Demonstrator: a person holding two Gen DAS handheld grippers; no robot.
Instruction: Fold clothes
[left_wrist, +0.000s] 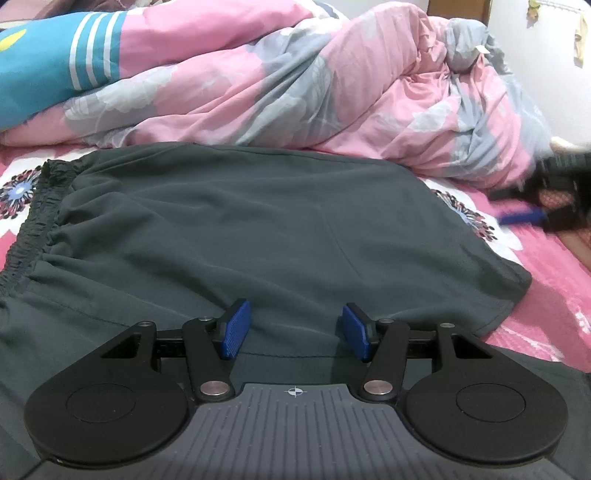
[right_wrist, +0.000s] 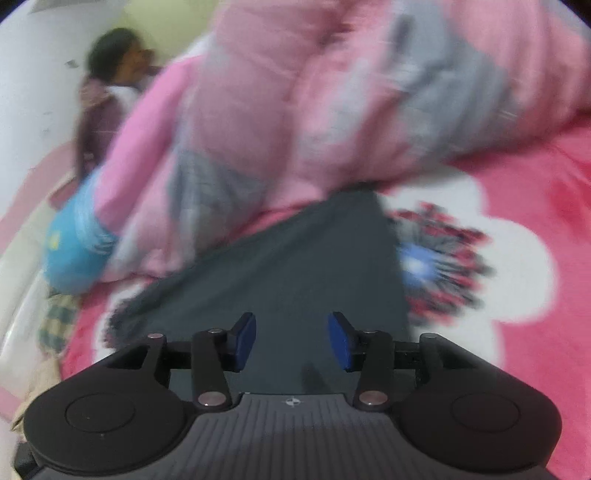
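Observation:
Dark grey shorts with a gathered elastic waistband at the left lie flat on the pink flowered bedsheet. My left gripper is open, its blue pads low over the near part of the cloth, nothing between them. In the right wrist view, which is blurred, my right gripper is open above the shorts near their right edge. The right gripper also shows as a dark blur at the far right of the left wrist view.
A bunched pink and grey quilt lies along the far side of the shorts, with a blue striped cushion at its left. A person lies beyond the quilt by the wall. The bedsheet extends to the right.

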